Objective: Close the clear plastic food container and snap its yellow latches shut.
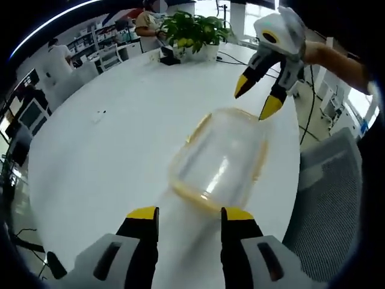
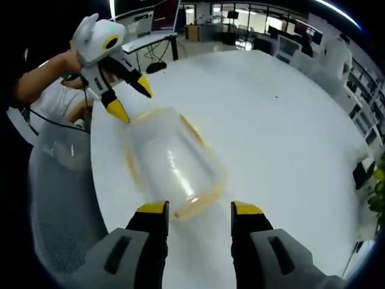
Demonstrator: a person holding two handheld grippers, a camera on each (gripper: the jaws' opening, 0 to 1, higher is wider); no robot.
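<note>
Both grippers, left gripper (image 1: 185,215) and right gripper (image 2: 198,210), hang spread at opposite ends of the blurred (seemingly lidded) container (image 1: 219,159) on the table (image 1: 120,138).

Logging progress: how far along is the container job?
Done: the lid seems to sit on the container on the table, though blur hides the latches. In hand: the left tool and right tool flank opposite ends, open, gripping nothing. Left: snapping the latches.

Clear container (image 1: 219,159) between two parted tongs (image 1: 189,218)
</note>
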